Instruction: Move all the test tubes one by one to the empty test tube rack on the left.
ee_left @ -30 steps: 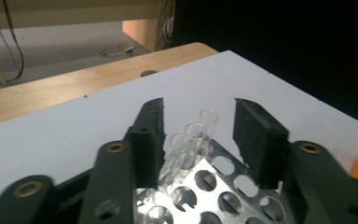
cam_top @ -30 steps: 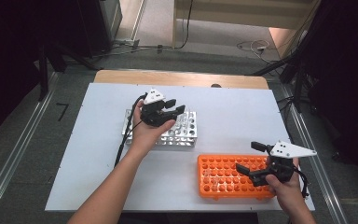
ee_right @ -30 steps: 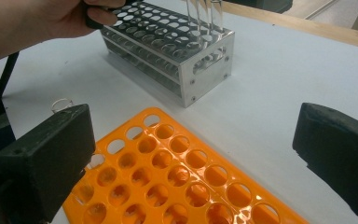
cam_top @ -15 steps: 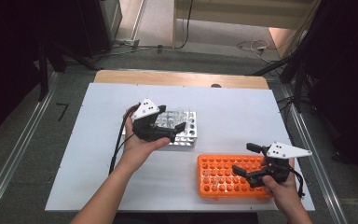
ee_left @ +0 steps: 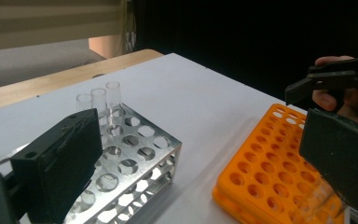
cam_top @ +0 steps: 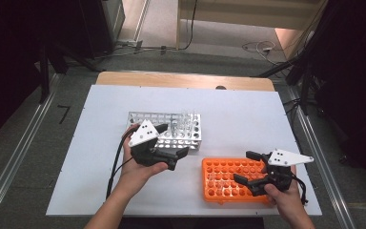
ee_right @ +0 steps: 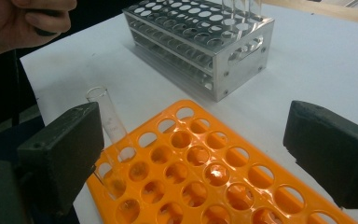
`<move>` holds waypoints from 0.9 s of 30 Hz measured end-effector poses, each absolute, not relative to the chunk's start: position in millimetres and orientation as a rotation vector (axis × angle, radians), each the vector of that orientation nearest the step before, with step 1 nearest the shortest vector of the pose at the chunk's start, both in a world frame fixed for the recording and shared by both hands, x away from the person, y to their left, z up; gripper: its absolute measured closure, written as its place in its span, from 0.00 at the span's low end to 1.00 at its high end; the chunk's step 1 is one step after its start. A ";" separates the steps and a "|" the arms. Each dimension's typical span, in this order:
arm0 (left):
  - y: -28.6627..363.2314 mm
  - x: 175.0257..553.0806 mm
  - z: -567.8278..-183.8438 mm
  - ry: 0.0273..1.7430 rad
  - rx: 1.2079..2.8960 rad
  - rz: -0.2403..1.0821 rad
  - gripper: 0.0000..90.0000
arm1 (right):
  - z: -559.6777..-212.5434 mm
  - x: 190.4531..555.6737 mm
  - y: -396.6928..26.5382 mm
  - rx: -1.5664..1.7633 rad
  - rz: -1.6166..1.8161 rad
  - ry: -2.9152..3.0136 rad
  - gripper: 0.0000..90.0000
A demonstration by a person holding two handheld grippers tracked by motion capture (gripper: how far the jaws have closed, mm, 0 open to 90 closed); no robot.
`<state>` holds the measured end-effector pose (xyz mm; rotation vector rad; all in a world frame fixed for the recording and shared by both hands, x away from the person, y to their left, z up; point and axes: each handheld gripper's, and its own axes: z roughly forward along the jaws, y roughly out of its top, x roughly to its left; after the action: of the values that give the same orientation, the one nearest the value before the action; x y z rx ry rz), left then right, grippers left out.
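- The orange rack [cam_top: 228, 183] sat at the near right of the white table [cam_top: 248, 119], one clear tube [ee_right: 107, 122] leaning in a hole at its near-left corner, as the right gripper view gave it.
- The rest of the orange holes looked empty from where I stood.
- The metal rack [cam_top: 171, 129] lay mid-table, well apart from the orange one, with a few clear tubes [ee_left: 100, 100] upright at its far end; how many, I couldn't quite count, glass on glass.
- Left gripper [cam_top: 169, 143] hung just over the near edge of the metal rack, jaws having just been opening, wide apart, nothing between them.
- Right gripper [cam_top: 255, 169] hovered over the orange rack's right part, jaws apart, clamping nothing.
- In the left gripper view a faint glassy shape [ee_left: 317, 205] showed at the bottom right, possibly that same tube, cut off by the jaw.
- Both forearms ran off the bottom of the high view.
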<state>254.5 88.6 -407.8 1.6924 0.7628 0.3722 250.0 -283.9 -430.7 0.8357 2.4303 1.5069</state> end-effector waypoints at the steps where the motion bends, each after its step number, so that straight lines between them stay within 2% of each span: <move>1: 88.3 251.6 -408.7 0.760 1.697 0.374 0.00 | -431.6 249.3 -283.4 0.835 1.508 2.434 0.04; 5: 90.8 241.0 -412.5 0.761 1.697 0.363 0.00 | -435.5 245.6 -280.2 0.822 1.505 2.466 0.05; 11: 94.4 232.8 -420.0 0.782 1.698 0.344 0.00 | -441.8 243.8 -273.0 0.769 1.536 2.549 0.19; 18: 93.2 231.6 -422.8 0.776 1.705 0.331 0.00 | -445.7 240.5 -267.3 0.718 1.560 2.604 0.28; 20: 92.9 231.6 -422.9 0.776 1.710 0.334 0.00 | -446.7 239.4 -265.4 0.700 1.554 2.626 0.33; 23: 92.8 231.9 -423.4 0.780 1.707 0.331 0.00 | -450.5 238.6 -260.3 0.642 1.524 2.694 0.46; 27: 92.9 232.3 -423.4 0.782 1.706 0.329 0.00 | -453.5 237.7 -256.7 0.610 1.499 2.733 0.53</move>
<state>232.3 92.9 -423.4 1.7061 0.7819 0.3285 237.7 -256.7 -453.5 0.6101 2.7332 1.4991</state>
